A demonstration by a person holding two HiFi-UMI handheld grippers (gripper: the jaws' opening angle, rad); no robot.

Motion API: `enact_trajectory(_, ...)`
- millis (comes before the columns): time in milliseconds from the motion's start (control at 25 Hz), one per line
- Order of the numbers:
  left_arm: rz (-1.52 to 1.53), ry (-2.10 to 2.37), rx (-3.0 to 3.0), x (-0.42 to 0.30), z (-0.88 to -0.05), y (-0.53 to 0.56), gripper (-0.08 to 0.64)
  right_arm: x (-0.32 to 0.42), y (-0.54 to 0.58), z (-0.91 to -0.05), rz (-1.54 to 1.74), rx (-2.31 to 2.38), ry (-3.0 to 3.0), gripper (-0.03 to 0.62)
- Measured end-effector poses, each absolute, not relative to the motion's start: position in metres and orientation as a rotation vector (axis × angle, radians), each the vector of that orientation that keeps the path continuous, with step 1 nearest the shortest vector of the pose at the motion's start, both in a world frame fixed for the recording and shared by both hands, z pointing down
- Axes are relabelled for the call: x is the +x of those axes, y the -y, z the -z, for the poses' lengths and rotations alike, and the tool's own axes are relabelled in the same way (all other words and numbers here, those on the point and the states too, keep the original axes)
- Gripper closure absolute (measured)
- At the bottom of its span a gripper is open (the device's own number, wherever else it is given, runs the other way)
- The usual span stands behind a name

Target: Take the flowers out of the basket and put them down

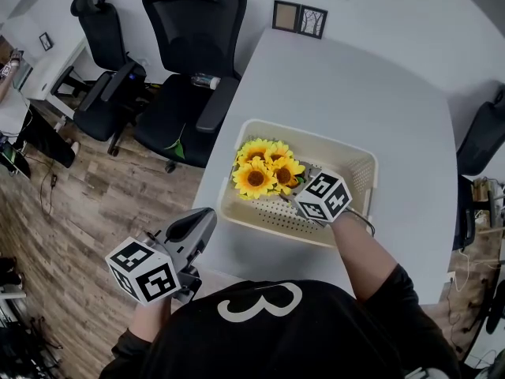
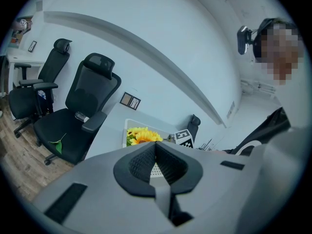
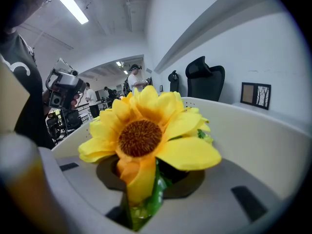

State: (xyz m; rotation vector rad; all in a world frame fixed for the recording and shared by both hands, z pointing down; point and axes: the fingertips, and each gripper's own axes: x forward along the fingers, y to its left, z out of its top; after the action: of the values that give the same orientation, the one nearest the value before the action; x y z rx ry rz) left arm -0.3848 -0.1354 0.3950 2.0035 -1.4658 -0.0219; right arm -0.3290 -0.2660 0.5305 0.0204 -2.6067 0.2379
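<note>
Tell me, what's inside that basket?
Yellow sunflowers sit in the cream basket, with the right gripper reaching in, closed on their stems. The blooms cover the basket floor beneath.

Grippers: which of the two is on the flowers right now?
The right gripper: it reaches into the basket with the stem of a sunflower pinched between its jaws. The left gripper hangs outside the basket, jaws shut on nothing.
</note>
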Motion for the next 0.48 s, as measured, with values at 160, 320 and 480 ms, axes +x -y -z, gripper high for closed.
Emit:
enact_trajectory(160,0.021,1.465,2.011,-0.382,-0.393,0.134,0.548,-0.325,0.269,-0.529,-0.235,0.050,2.596,0.460)
enact_trajectory(320,0.017,1.462,2.030,-0.376,-0.390,0.134,0.548,-0.321,0.271,-0.525,-0.220,0.068,2.590,0.463)
enact_trajectory(480,0.015,1.466,2.040,-0.373,-0.386,0.133,0.548,-0.318,0.271,-0.519,-0.206,0.081,2.604,0.465)
